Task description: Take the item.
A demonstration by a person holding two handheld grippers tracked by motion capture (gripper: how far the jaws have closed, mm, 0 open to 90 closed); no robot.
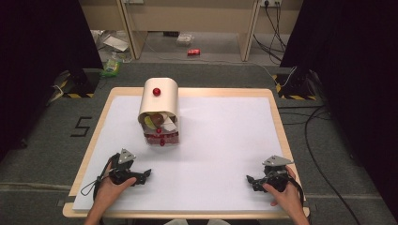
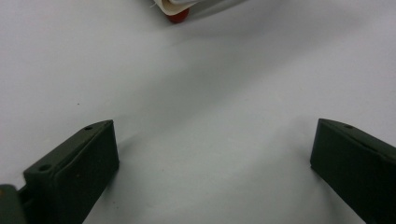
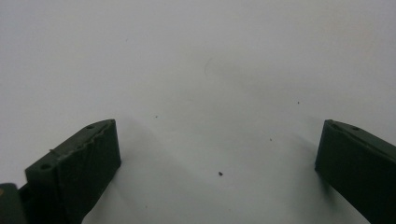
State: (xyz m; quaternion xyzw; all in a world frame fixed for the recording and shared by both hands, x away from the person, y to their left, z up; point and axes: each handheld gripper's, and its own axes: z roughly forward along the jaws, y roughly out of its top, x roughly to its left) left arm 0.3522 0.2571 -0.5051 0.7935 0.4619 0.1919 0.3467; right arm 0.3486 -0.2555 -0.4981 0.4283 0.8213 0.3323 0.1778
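Resting low on the table: two hand-held grippers, one near each front corner of the white sheet [image 1: 225, 140].
Left gripper [image 1: 144, 176]: held in the person's left hand [image 1: 110, 185], jaws spread wide with bare white surface between them; nothing gripped.
Right gripper [image 1: 251, 180]: held in the right hand [image 1: 284, 192], jaws likewise spread wide over bare sheet; nothing gripped.
Ahead of the left gripper: a cream, arch-topped box [image 1: 159, 101] with a red knob [image 1: 156, 92] on its curved lid, standing well apart from the jaws.
Box front: open, showing brownish and yellow-green items I cannot identify above a clear tray of red contents with small red knobs [image 1: 162, 142].
Left gripper view: the box's lower edge and one red knob [image 2: 178, 17] show at the top.
Right gripper view: small dark specks [image 3: 220, 173] lie between the jaws.
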